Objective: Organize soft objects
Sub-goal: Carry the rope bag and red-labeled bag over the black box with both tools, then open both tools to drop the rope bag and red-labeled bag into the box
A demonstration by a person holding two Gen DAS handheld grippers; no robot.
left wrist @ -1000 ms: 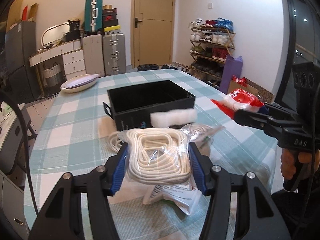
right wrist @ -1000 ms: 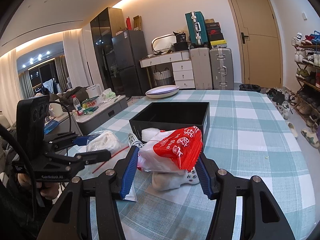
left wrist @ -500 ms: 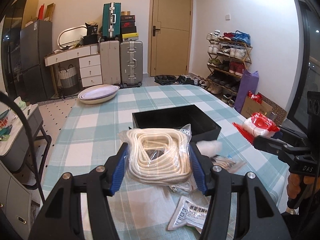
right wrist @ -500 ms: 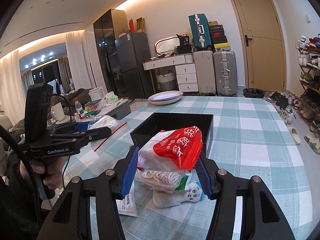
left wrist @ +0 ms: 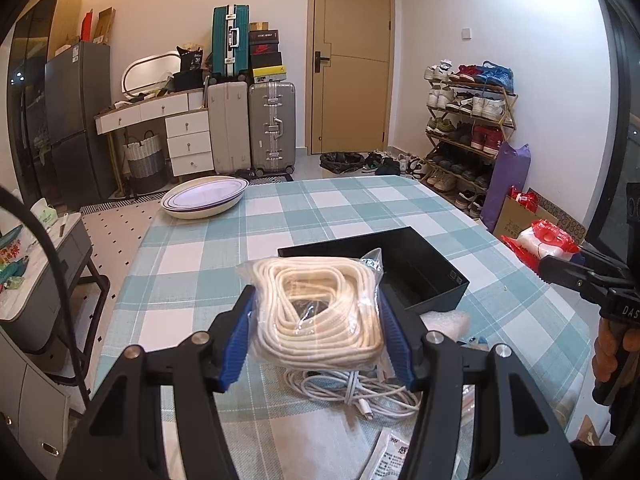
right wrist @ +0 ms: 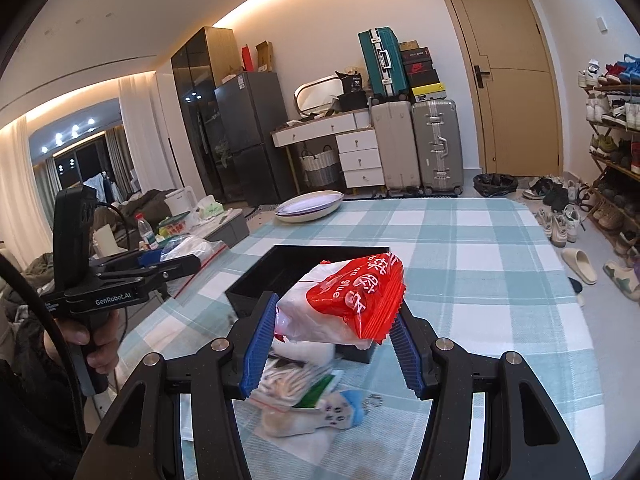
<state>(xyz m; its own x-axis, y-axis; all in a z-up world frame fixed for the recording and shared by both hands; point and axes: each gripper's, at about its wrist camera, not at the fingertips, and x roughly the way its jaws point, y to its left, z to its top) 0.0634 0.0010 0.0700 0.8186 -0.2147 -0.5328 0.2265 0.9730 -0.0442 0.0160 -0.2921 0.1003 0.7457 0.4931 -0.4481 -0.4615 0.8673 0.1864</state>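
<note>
My left gripper (left wrist: 318, 336) is shut on a clear bag of coiled white rope (left wrist: 316, 312), held above the table in front of an open black box (left wrist: 416, 268). My right gripper (right wrist: 332, 344) is shut on a red and white packet (right wrist: 344, 300), held above the near end of the same black box (right wrist: 280, 276). The right gripper with its packet (left wrist: 544, 240) shows at the right of the left wrist view. The left gripper (right wrist: 176, 264) shows at the left of the right wrist view.
On the checked tablecloth (left wrist: 280, 232) lie a white cable (left wrist: 360, 392), a foam piece (left wrist: 444, 322) and a sachet (left wrist: 396, 452). Below the right gripper lie a bagged snack (right wrist: 288, 384) and a small plush (right wrist: 316, 412). A stack of plates (left wrist: 204, 200) sits at the far left.
Both grippers have risen with their loads. The left one lifted the rope bag off the pile, so the cable and sachet show beneath it. The box looks lower and farther.
</note>
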